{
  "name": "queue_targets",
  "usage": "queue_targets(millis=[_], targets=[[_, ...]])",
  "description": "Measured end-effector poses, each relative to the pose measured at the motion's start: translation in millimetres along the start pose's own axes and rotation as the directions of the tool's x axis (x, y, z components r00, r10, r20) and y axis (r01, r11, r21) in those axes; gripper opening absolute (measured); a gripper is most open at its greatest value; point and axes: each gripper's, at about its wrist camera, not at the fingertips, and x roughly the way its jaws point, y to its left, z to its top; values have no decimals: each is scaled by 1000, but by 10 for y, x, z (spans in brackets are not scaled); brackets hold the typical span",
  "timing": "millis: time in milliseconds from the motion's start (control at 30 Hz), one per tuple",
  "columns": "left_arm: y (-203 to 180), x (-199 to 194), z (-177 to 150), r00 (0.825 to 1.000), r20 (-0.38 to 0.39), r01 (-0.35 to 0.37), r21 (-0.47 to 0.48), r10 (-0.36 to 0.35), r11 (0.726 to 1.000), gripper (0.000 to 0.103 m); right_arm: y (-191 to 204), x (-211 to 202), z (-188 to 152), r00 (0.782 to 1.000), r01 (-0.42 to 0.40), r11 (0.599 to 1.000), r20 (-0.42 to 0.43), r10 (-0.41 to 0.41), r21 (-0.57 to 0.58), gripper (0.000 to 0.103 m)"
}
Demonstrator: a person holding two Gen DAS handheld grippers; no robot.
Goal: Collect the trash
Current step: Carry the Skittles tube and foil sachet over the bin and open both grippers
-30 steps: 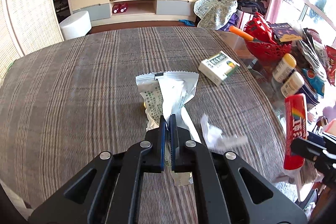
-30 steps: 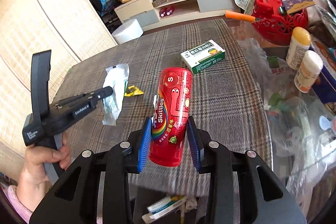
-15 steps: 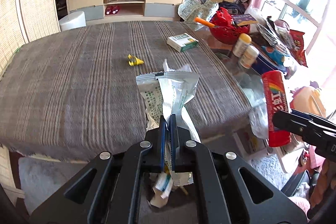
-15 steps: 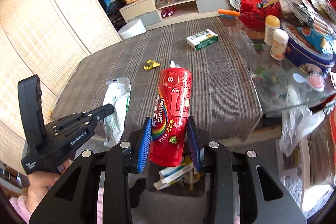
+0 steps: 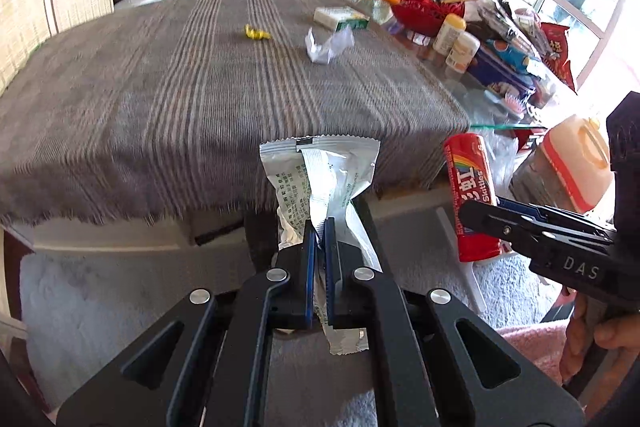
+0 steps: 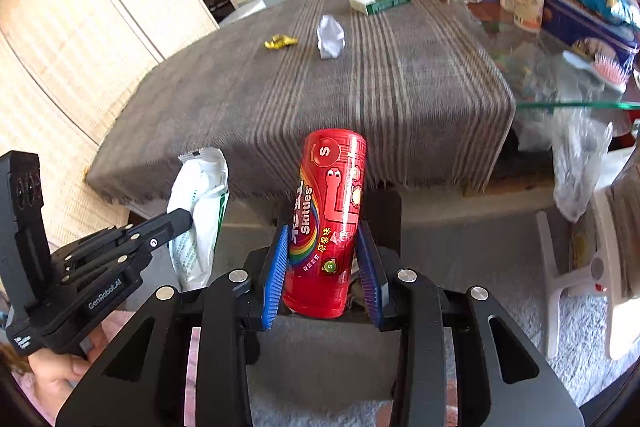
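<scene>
My left gripper (image 5: 319, 227) is shut on a white and silver snack wrapper (image 5: 320, 171) and holds it off the table's near edge, above a dark bin (image 5: 260, 231) that is mostly hidden. The wrapper also shows in the right wrist view (image 6: 198, 211). My right gripper (image 6: 322, 259) is shut on a red Skittles tube (image 6: 326, 223), upright, over the same dark bin (image 6: 384, 211). The tube also shows in the left wrist view (image 5: 472, 195). A crumpled white paper (image 5: 326, 47), a yellow foil scrap (image 5: 256, 33) and a green and white box (image 5: 340, 18) lie on the table.
The table has a grey striped cloth (image 5: 180, 87). Its glass right end (image 6: 560, 67) holds bottles, a red basket (image 5: 424, 11), a blue tin and snack bags. A pale rug (image 5: 100, 287) covers the floor. A TV cabinet stands behind.
Both grippers have pulled back from the table and dropped lower, each with its item. They now hang past the table's near edge above the floor.
</scene>
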Motion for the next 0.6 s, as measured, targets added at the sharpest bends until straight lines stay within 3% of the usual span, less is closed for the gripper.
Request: queue_targets(millis=[367,600], targets=[[225,824,-491,991,-115,63,-46,-68,997,3,-257,809,-324,995,-21,997,-96,29,77,35],[305,1207,-580,981,-180,68,-64,-79,996,4,-337,1180,-406,985,-3,994,-170,22,113,35]])
